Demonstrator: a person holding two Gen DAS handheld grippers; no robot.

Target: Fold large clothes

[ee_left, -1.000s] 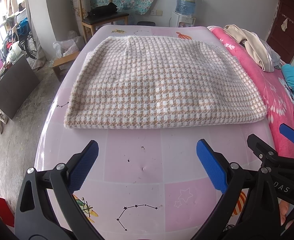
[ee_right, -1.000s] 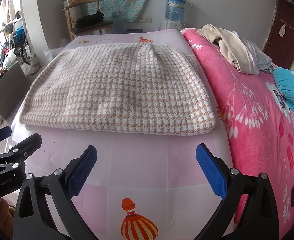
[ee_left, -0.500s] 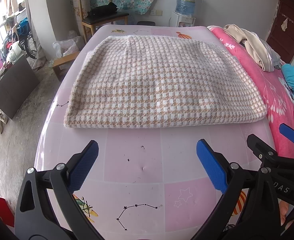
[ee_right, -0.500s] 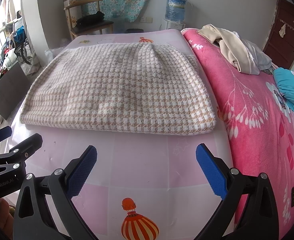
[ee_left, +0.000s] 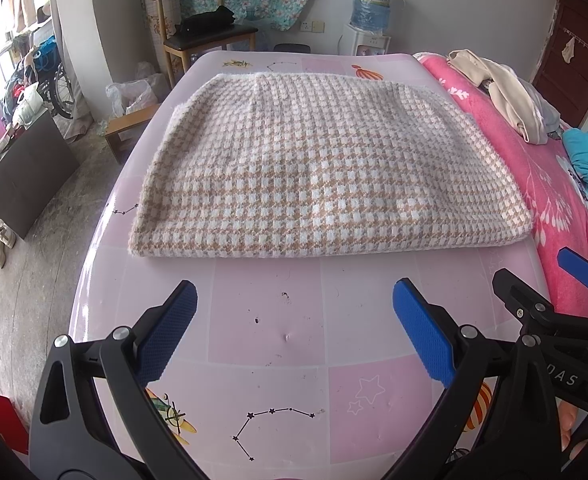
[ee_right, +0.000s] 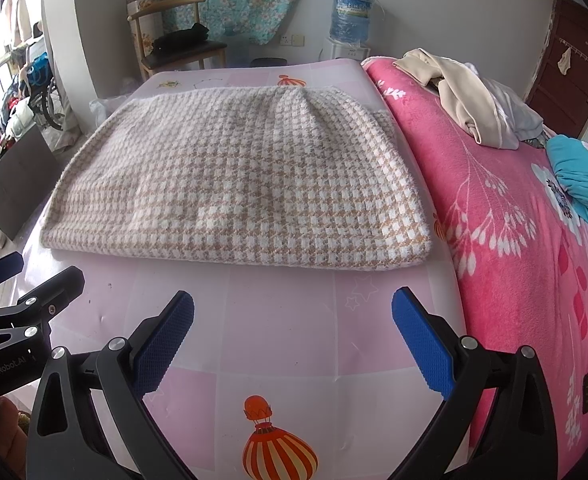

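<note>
My left gripper (ee_left: 294, 322) hangs over bare mat (ee_left: 262, 308), jaws spread wide, nothing in them. Just ahead lies the checked garment (ee_left: 325, 168), flat on the pink mat, already a neat rectangle w/ a thick doubled near edge, so I judge at least one fold is in. Its left end sits close to the mat's left side. Moving across: the right end stops just short of the pink blanket (ee_right: 505, 240). My right gripper (ee_right: 293, 326) is beside the left one, also wide open, empty, short of the near edge. Step in hand, I reckon: either a last fold or done. If folding on, next move needs each gripper at a corner, pinching all layers, then carrying one end over evenly. Beige clothes (ee_right: 465, 100) wait further right.
</note>
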